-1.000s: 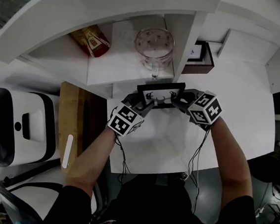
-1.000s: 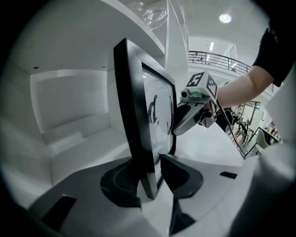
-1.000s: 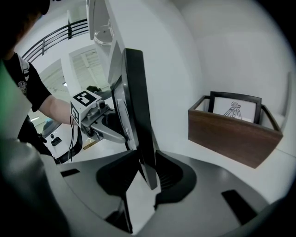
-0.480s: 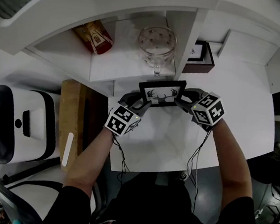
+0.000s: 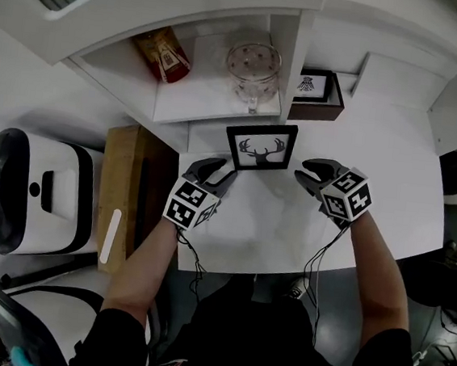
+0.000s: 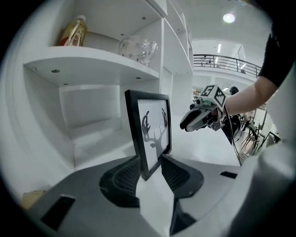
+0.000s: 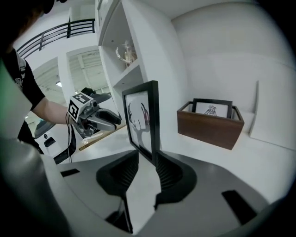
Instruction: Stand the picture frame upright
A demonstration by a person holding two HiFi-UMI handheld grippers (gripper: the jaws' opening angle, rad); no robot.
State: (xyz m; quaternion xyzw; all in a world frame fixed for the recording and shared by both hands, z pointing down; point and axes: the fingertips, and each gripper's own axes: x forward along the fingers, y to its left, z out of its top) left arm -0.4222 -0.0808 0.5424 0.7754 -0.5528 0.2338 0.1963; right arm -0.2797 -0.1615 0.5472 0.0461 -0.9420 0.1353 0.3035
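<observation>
The black picture frame [image 5: 260, 146] with a deer-head print stands upright on the white table [image 5: 280, 232], just in front of the shelf unit. My left gripper [image 5: 217, 171] sits a little to its lower left and my right gripper [image 5: 311, 172] to its lower right. Both are open and clear of the frame. In the left gripper view the picture frame [image 6: 150, 132] stands beyond the jaws of the left gripper [image 6: 150, 167]. The right gripper view likewise shows the picture frame [image 7: 141, 120] past the right gripper [image 7: 147, 164]. The left jaws have just widened; the right jaws opened wide, then narrowed slightly. Nothing is between either pair.
On the shelf [image 5: 212, 103] behind the frame stand a bottle [image 5: 162, 56] and a glass mug [image 5: 253, 69]. A brown wooden box [image 5: 314, 98] holding another small picture sits at the back right. A wooden board [image 5: 126, 192] and a white appliance [image 5: 32, 194] lie to the left.
Both grippers have let go of the frame's lower corners and drawn back toward me. The frame stays standing on its own.
</observation>
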